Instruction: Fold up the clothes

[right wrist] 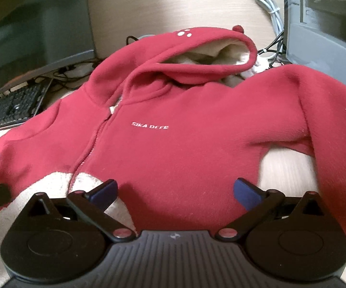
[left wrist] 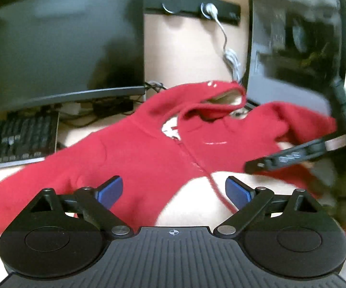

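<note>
red hoodie [right wrist: 184, 129] spread front-up on pale desk [left wrist: 187, 55], hood [right wrist: 204, 55] toward the back, zip [right wrist: 89, 148] closed through the chest and parted at the hem over white lining. lay between monitor [left wrist: 53, 38] and keyboard [left wrist: 17, 136] on one side, computer case [right wrist: 324, 24] on the other, white cable [left wrist: 230, 57] behind. left gripper [left wrist: 174, 189] held over the hem with fingers wide apart, empty. right gripper [right wrist: 175, 192] likewise spread, gripping nothing, low over the lower front. right sleeve [right wrist: 321, 124] bent back toward the camera.
</note>
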Available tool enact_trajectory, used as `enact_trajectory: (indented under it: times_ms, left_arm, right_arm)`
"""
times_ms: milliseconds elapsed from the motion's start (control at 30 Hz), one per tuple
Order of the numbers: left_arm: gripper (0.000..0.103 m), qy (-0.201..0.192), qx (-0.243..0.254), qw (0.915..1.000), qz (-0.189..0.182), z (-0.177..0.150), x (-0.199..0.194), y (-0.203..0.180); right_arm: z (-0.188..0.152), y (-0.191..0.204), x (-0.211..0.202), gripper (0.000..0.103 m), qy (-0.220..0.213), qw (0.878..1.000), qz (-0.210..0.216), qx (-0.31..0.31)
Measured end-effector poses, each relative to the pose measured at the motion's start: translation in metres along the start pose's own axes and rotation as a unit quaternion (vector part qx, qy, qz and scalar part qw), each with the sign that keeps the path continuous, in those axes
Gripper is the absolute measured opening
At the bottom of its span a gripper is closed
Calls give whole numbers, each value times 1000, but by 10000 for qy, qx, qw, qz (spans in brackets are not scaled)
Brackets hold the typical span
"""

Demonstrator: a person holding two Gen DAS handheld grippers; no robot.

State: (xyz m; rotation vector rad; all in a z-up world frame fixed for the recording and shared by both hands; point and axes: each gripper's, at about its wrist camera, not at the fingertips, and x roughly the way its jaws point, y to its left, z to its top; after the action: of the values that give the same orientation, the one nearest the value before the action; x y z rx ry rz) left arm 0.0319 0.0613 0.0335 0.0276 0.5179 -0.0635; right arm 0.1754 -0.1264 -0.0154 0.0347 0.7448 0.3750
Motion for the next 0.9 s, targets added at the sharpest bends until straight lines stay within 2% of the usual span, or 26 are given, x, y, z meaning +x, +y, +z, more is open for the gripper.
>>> enact_trajectory:
  times_ms: [67, 133, 200, 267, 333, 367, 400, 533, 567, 600, 667, 767, 900]
  left_arm:
    - [97, 331, 164, 9993, 91, -1, 17, 2]
    - [97, 659, 195, 9974, 203, -9, 29, 8]
    - [97, 615, -1, 9980, 137, -17, 26, 17]
    - [98, 557, -134, 9983, 116, -21, 21, 22]
    - [98, 525, -164, 9984, 109, -23, 23, 24]
    - [98, 545, -169, 9983, 96, -22, 24, 24]
    - [98, 576, -177, 9982, 76, -21, 26, 25]
    - [99, 622, -251, 9977, -16, -19, 26, 26]
    - [99, 623, -259, 9977, -23, -19, 26, 26]
    - [99, 621, -259, 9977, -19, -20, 26, 26]
    - [99, 616, -255, 9978, -9, -20, 26, 25]
    - [99, 587, -261, 9979, 17, -21, 24, 25]
    - [99, 530, -331, 9980, 10, -22, 23, 27]
  right_arm:
    - [-6, -4, -17, 102, -198, 9996, -32, 190]
    - [-17, -15, -57, 102, -625, 9974, -237, 284]
    - [-31, -29, -95, 102, -988, 9930, -588, 272]
    - [-46, -51, -124, 102, -1105, 9859, -1214, 339]
    - [-55, -76, -131, 97, -951, 9832, -1435, 614]
    - [-57, -86, -131, 90, -886, 9820, -1496, 732]
    - [-55, -90, -128, 85, -909, 9820, -1492, 717]
    - [-42, -100, -108, 83, -969, 9830, -1466, 537]
    - [-36, -99, -99, 77, -958, 9838, -1449, 433]
    - [-31, -99, -91, 57, -914, 9851, -1399, 408]
    - [-18, -98, -82, 30, -791, 9890, -1151, 493]
    - [2, -82, -90, 25, -874, 9938, -577, 368]
    - [46, -39, -97, 25, -979, 9927, 667, 234]
